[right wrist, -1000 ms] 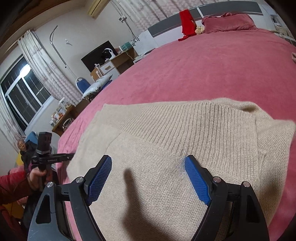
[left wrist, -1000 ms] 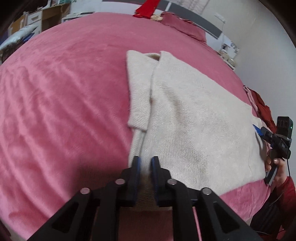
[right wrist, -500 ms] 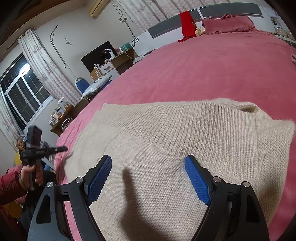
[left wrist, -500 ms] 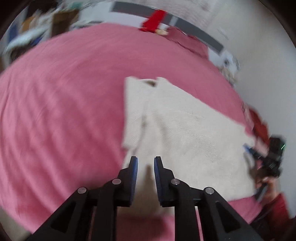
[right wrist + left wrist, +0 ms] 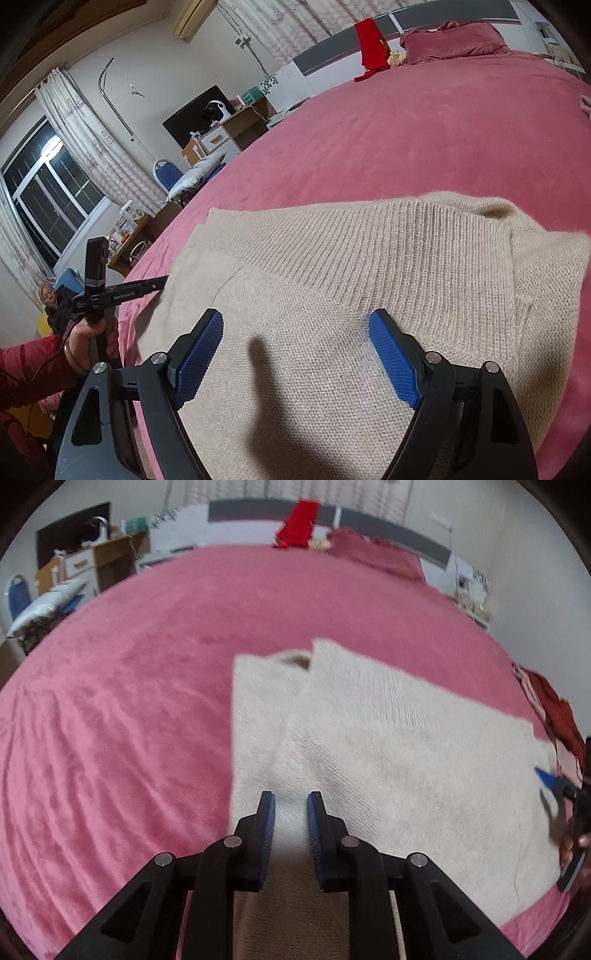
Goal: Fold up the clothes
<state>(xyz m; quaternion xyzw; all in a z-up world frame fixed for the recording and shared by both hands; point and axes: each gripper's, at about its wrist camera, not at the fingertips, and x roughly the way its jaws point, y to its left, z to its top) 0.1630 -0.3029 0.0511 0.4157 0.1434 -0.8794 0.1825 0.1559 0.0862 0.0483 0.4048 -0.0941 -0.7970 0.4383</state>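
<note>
Left wrist view: cream knit sweater [image 5: 388, 760] lying partly folded on pink bedspread [image 5: 129, 720]. Left gripper [image 5: 291, 805] hovering, jaws slightly parted, gripping nothing; right gripper [image 5: 295, 354] gaping wide. Knit looking soft, floppy, stretchy; pinching doubled edge seeming safest.

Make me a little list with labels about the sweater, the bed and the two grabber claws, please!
sweater: cream knit sweater, lying flat, partly folded
bed: pink blanket under the sweater
left gripper: narrow gap between the jaws, over the sweater's near edge, nothing pinched
right gripper: wide open, above the sweater, holding nothing
far end of bed: red cloth on the headboard, pink pillow beside it
</note>
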